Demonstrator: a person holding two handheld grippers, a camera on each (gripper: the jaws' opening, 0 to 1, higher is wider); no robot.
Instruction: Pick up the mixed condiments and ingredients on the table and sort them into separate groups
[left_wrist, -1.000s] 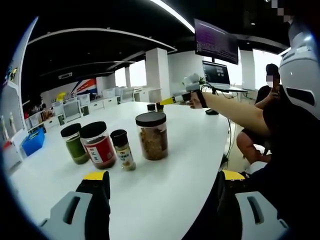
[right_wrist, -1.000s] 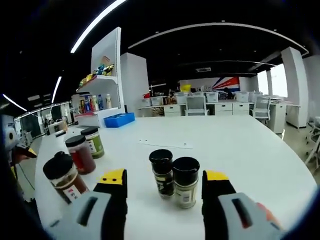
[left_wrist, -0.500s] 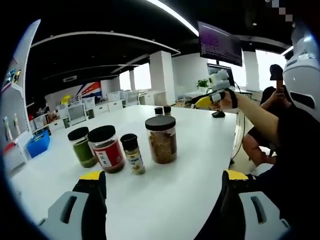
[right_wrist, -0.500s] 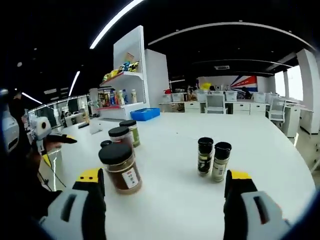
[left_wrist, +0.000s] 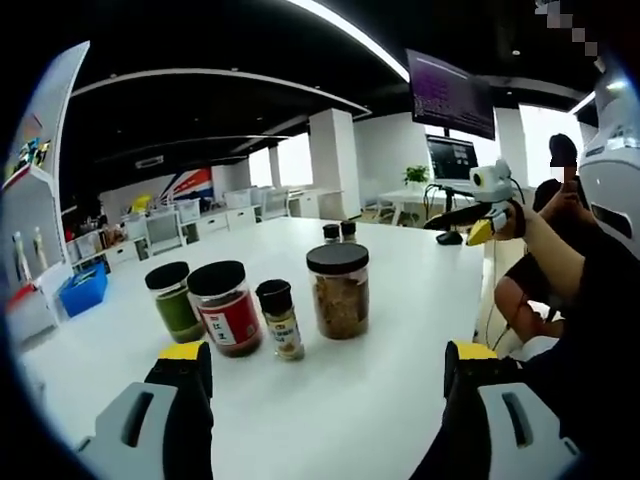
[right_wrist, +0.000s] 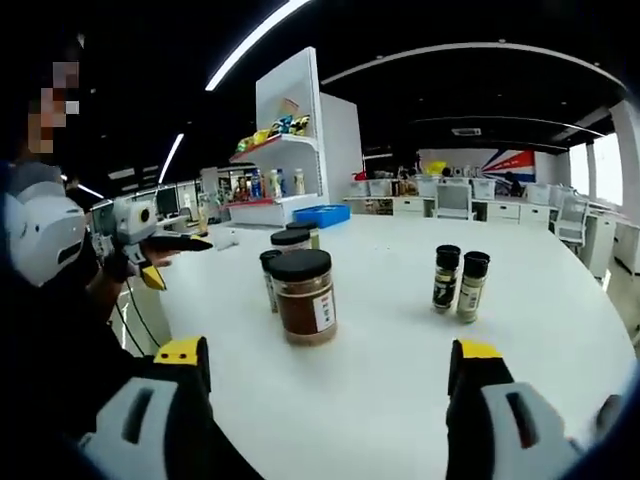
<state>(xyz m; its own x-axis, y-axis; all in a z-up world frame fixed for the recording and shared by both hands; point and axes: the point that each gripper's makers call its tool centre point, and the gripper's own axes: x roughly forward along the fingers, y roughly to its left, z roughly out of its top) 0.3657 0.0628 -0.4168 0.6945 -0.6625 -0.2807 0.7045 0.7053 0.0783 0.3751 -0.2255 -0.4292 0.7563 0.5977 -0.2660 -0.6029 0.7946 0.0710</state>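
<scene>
On the white table (left_wrist: 400, 330) a row stands before my left gripper (left_wrist: 325, 368): a green-filled jar (left_wrist: 176, 303), a red-filled jar (left_wrist: 226, 309), a small spice bottle (left_wrist: 280, 320) and a brown-filled jar (left_wrist: 340, 293), all with black lids. Two small black-capped bottles (left_wrist: 338, 232) stand farther back. The left gripper is open with nothing between its jaws. Off the table's right edge a hand holds my right gripper (left_wrist: 478, 212). In the right gripper view the brown-filled jar (right_wrist: 304, 297) is nearest and the two small bottles (right_wrist: 459, 283) stand apart at the right. My right gripper (right_wrist: 328, 362) is open, holding nothing.
A person sits at a desk with monitors (left_wrist: 452, 158) beyond the table's right side. A white shelf unit (right_wrist: 288, 150) with goods and a blue bin (right_wrist: 322, 214) stand past the far edge. My left gripper (right_wrist: 150, 245) hovers off the table's left edge.
The right gripper has pulled back from the two small bottles, which now stand far ahead at the right. Both cameras shifted. The jars and bottles stand where they were.
</scene>
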